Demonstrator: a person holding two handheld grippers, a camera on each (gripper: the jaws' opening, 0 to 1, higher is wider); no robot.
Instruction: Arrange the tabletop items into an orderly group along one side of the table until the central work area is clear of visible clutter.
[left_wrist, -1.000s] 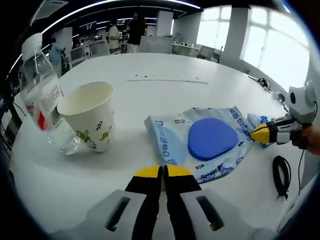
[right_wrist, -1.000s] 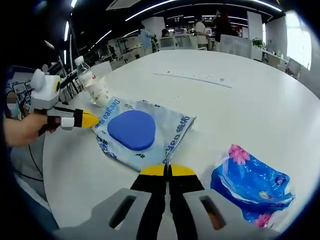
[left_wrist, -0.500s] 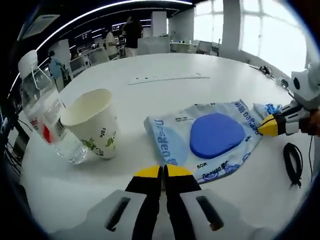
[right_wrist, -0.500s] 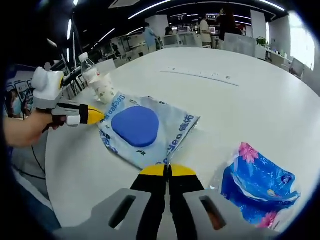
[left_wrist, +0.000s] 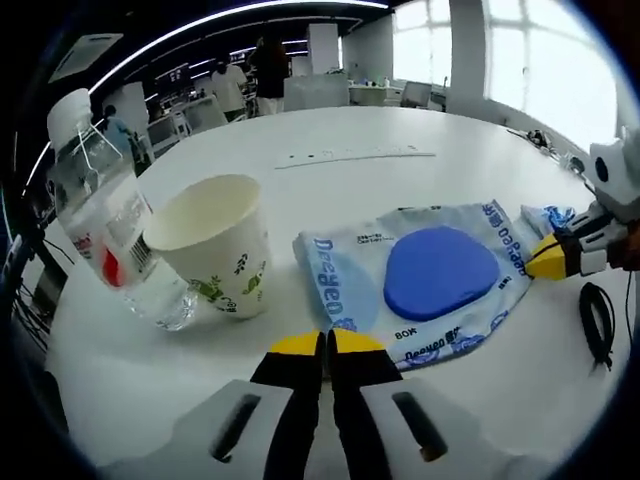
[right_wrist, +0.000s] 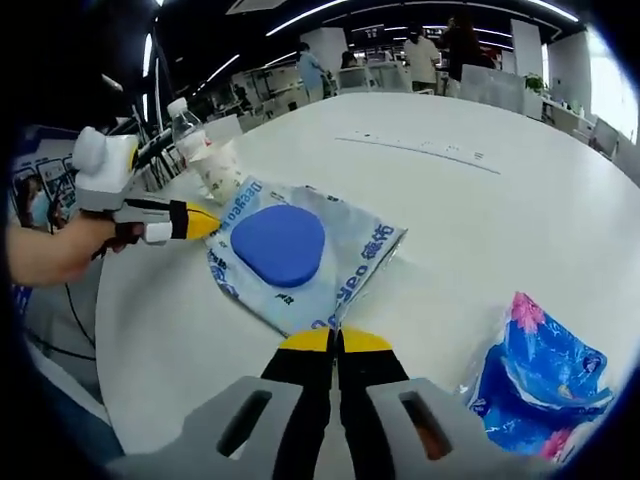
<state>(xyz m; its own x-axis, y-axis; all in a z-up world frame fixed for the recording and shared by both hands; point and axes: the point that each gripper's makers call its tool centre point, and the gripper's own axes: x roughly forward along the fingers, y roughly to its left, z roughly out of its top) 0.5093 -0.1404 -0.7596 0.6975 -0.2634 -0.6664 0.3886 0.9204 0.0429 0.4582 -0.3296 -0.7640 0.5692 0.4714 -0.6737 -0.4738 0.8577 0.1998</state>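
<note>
two grippers pinching one wipes pack

left gripper (left_wrist: 327, 343) & right gripper (right_wrist: 335, 340), jaws closed on opposite edges of wipes pack (left_wrist: 420, 280), flat mid worktop (left_wrist: 330, 130). paper cup (left_wrist: 212, 243) touching water bottle (left_wrist: 105, 235), left of pack. blue tissue pack (right_wrist: 545, 375) well apart.

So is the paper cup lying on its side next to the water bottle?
No. In the left gripper view the paper cup stands upright, mouth open upward, right beside the water bottle.

Bright windows (left_wrist: 500, 50) light an open office with desks, standing people (left_wrist: 270, 70) and ceiling strip lights (right_wrist: 330, 12).
</note>
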